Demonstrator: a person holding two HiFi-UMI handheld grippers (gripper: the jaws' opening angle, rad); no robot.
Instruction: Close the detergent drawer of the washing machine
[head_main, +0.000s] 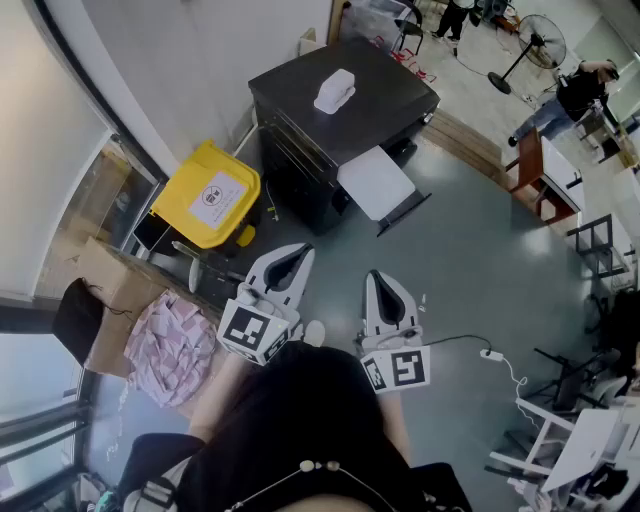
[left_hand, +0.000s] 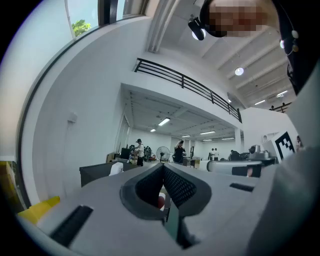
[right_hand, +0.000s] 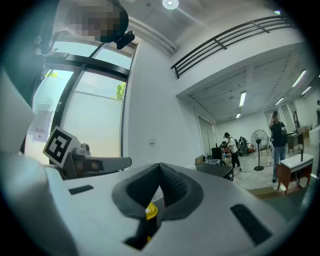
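Two grippers are sitting in your hands, both well short of the washing machine (head_main: 300, 110) and touching nothing. You are holding the left gripper (head_main: 300, 252) with its jaws pressed fully together and gripping nothing. The right gripper (head_main: 380, 277) is showing the same, its jaws together and empty. Both are pointing level toward the washing machine, side by side, with the left one slightly nearer it. The drawer (head_main: 378, 183), a white slab, is sticking out open from the front of the washing machine on the side facing you, well apart from either gripper. A small white object (head_main: 335, 90) is lying on top of the washing machine. A yellow bin (head_main: 205, 195) is standing just beside the washing machine, to its left as you look. A cardboard box (head_main: 110, 285) and a pink cloth (head_main: 170, 345) are lying farther out on that side, nearer you.
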